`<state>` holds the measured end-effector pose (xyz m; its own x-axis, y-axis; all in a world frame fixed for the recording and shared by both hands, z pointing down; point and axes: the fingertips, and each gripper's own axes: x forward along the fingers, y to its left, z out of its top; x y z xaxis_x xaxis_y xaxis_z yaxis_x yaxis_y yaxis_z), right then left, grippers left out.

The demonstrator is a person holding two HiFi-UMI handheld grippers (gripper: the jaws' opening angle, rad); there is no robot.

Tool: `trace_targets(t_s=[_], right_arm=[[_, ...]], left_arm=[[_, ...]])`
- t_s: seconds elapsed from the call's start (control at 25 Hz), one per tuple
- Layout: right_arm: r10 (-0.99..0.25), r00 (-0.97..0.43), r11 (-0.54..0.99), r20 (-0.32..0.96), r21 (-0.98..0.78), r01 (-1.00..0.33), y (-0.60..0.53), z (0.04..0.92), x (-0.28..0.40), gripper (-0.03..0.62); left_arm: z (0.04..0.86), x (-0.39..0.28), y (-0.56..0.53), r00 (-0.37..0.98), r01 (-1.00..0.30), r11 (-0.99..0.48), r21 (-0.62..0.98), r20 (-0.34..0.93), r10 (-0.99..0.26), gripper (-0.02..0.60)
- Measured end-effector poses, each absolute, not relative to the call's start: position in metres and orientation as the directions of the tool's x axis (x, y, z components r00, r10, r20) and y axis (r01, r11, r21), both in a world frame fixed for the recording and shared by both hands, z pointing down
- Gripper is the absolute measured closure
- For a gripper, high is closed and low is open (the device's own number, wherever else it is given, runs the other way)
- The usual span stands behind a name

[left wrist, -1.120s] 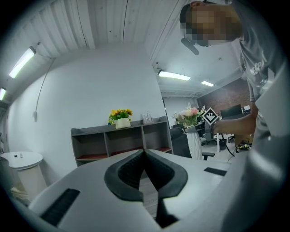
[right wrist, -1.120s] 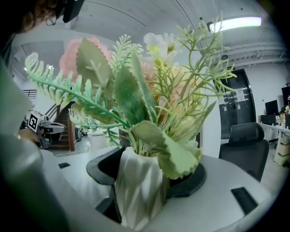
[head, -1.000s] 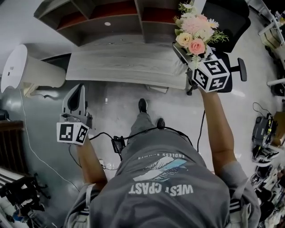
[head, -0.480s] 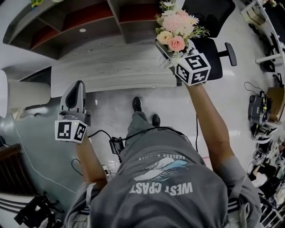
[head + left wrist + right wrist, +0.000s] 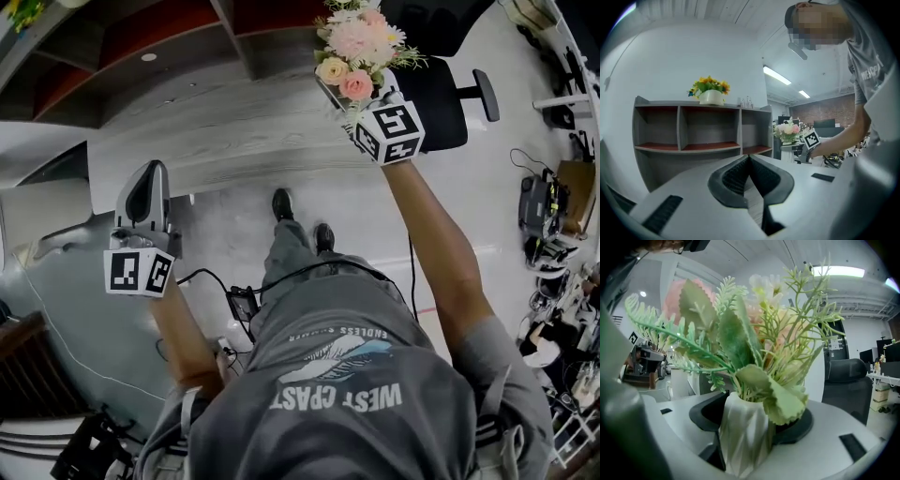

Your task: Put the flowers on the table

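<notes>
A bunch of pink, cream and white flowers (image 5: 356, 52) stands in a ribbed white vase (image 5: 743, 432). My right gripper (image 5: 349, 101) is shut on that vase and holds it upright, up in the air at the right end of the grey wooden table (image 5: 216, 141). In the right gripper view the leaves and flowers (image 5: 754, 333) fill most of the picture. My left gripper (image 5: 147, 183) hangs at the table's near left edge, shut, with nothing in it; its pads (image 5: 750, 161) meet at the tip. The left gripper view also shows the held flowers (image 5: 787, 131) far off.
A grey shelf unit (image 5: 187, 37) with red boards stands behind the table, with a pot of yellow flowers (image 5: 711, 91) on top. A black office chair (image 5: 441, 84) is right of the table. Gear and cables (image 5: 539, 211) lie on the floor at the right.
My right gripper has carried the flowers leftward and lower, closer to the table's right end. The left gripper has drifted left along the table's near edge, still shut.
</notes>
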<state>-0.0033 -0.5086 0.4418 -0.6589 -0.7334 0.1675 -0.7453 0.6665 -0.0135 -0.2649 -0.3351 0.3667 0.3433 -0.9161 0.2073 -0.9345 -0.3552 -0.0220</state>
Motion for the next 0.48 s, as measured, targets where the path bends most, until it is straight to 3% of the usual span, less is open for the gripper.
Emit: trace_targets(t_s=[0.48], right_arm=[[-0.768,-0.613,0.629,0.186,0.040,-0.776,-0.540,0.513,0.001,0.301]], left_arm=[[0.412,-0.275,-0.348,0.341,-0.938,-0.345,0.032,0.269,-0.901,0.565]])
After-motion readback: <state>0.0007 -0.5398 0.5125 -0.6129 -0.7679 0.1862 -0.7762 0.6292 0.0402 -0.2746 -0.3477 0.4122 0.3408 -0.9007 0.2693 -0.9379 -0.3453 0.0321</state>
